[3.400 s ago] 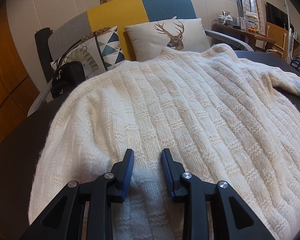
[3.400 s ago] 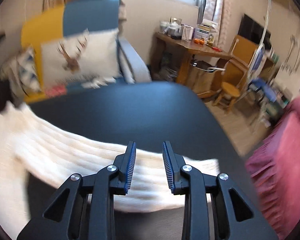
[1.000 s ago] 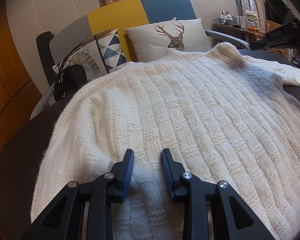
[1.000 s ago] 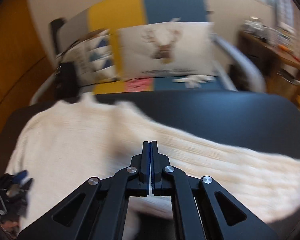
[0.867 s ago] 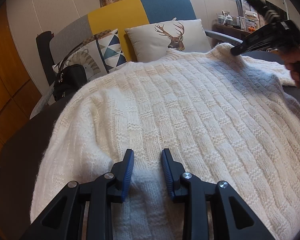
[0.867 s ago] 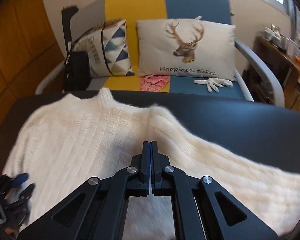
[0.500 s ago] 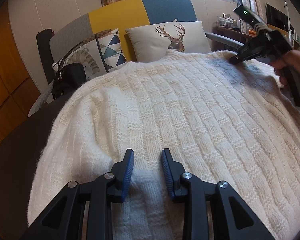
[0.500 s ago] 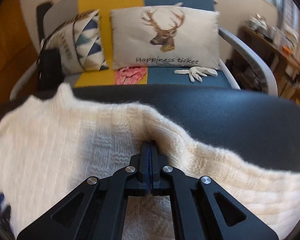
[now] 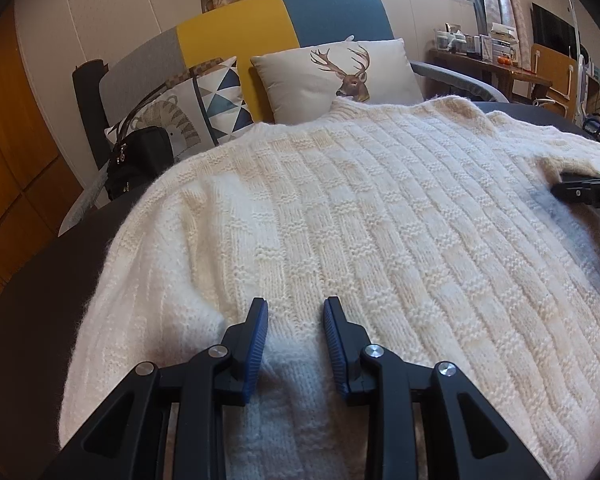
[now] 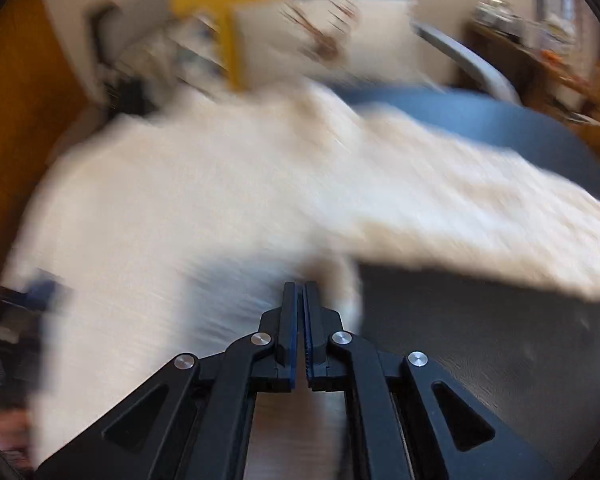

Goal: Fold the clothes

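Cream knit sweater (image 9: 360,216) lies spread flat across the dark bench (image 9: 28,320), collar toward the sofa (image 9: 284,16), one sleeve (image 10: 480,216) stretched out to the right over bare bench top. Left tongs (image 9: 296,336) partly open, blue pads either side of a raised ridge of knit at the near hem; pads look pressed against the fabric, but can't confirm a firm grip. Right tongs (image 10: 300,320) fully closed, nothing visibly caught between them, tips down over the sweater's body just beside where the sleeve branches off; right view heavily motion-blurred. From left view the right tongs show at the far right edge, over the sweater. Deer cushion (image 9: 340,76), triangle-pattern cushion (image 9: 216,100), black handbag (image 9: 140,160) on the sofa behind.
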{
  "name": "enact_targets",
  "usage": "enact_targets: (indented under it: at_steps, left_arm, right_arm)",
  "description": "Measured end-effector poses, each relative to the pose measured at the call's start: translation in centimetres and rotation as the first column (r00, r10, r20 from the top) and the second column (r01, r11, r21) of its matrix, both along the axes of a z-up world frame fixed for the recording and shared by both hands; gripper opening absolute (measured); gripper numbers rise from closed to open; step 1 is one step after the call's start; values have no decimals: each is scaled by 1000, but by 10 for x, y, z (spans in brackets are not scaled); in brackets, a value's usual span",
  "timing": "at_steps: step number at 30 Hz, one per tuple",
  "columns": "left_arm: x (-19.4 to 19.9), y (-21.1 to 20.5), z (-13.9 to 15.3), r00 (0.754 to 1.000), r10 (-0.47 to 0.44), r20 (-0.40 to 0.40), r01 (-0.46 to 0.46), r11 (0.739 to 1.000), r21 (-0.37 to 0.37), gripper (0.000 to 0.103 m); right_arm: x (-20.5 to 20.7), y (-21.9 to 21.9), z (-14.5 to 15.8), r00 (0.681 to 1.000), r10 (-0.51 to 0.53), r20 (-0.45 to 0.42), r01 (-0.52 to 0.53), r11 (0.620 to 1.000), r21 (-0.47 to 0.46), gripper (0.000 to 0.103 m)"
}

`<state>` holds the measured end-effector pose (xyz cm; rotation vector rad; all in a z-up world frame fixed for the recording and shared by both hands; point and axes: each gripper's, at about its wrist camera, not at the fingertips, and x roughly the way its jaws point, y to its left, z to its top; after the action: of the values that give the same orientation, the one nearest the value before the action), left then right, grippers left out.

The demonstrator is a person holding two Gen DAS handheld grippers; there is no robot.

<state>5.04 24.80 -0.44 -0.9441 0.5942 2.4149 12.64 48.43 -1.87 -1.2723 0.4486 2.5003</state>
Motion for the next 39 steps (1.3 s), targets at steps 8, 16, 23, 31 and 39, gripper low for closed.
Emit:
enact_targets:
  at_steps: [8,16,23,31,39]
  left_arm:
    - [2,6,1,1000,-2,-10,2,999,-44,29]
    - [5,-43,32,984,-29,177,10,994,106,29]
    - [16,-143,61,973,21,228,-57,987,151,29]
    - [59,-264,23,891,56,450,-209,931,299,32]
    - [95,-253,1,894,-42,447,-104,949,299,35]
  right_arm:
    - [6,-17,43,993,-69,-100,62,995,-74,7]
    - [-40,-124,43,973,177,-151,-190,978,-82,7]
    - [-38,-154,11,972,233,-34,-227,967,119,7]
    - [-36,-150,10,973,225,-46,-219,970,106,6]
    - [-36,-167,34,957,269,-112,-269,963,8,6]
